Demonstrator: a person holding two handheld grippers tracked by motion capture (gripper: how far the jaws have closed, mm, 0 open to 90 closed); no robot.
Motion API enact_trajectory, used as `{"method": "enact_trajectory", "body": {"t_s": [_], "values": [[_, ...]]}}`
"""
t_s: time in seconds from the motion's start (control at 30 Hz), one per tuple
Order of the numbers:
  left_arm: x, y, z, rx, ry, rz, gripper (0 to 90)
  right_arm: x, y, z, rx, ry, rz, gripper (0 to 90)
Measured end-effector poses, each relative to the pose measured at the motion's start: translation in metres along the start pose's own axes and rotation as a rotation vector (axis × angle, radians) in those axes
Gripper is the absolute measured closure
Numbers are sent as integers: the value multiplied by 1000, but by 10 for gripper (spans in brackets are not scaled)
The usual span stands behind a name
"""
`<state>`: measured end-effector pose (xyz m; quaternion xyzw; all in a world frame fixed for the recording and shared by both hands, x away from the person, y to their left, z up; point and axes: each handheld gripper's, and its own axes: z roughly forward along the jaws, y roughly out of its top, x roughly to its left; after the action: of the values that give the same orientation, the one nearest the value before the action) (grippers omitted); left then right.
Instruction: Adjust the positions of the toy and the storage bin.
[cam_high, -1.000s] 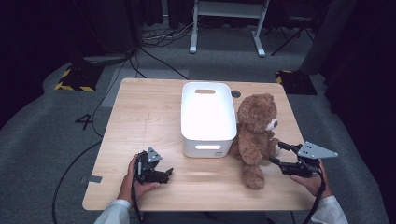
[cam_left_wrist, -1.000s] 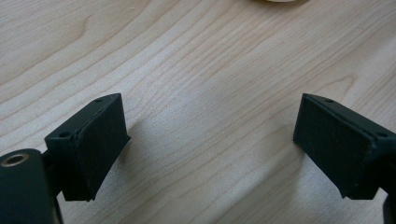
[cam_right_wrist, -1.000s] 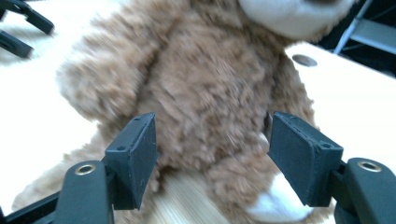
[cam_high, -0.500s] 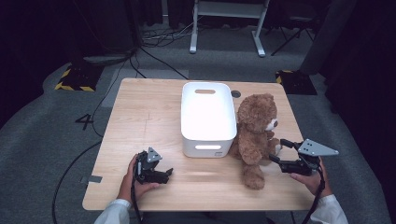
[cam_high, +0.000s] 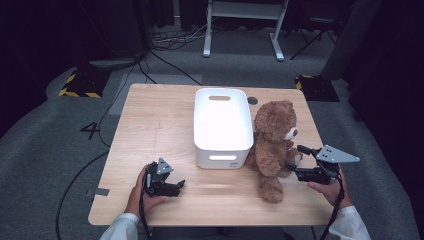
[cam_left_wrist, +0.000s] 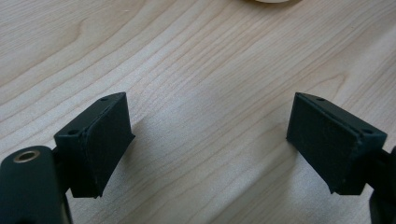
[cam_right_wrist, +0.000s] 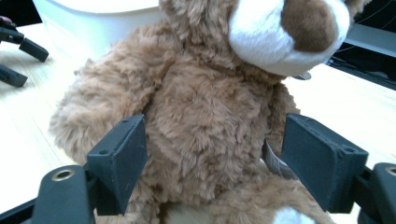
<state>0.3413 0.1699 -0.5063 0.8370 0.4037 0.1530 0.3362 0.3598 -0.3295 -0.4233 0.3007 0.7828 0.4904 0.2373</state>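
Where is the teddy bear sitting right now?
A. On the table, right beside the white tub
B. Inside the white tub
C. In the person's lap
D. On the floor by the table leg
A: the high view shows the teddy bear on the wooden table, up against the side of the white tub, not inside it.

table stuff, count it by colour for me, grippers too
brown: 1, the teddy bear
white: 1, the bin
black: 2, the left gripper and the right gripper
total: 4
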Motion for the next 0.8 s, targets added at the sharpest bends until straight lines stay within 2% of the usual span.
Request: {"method": "enact_trajectory", "body": {"t_s": [0.4,0.63,0.8], "values": [[0,0,0,0,0,0,140,-2,8,14,11,6,23,212],[0,0,0,0,-1,1,140,-6,14,25,24,-8,38,198],[0,0,0,0,1,2,140,-9,20,24,11,-38,41,191]]}}
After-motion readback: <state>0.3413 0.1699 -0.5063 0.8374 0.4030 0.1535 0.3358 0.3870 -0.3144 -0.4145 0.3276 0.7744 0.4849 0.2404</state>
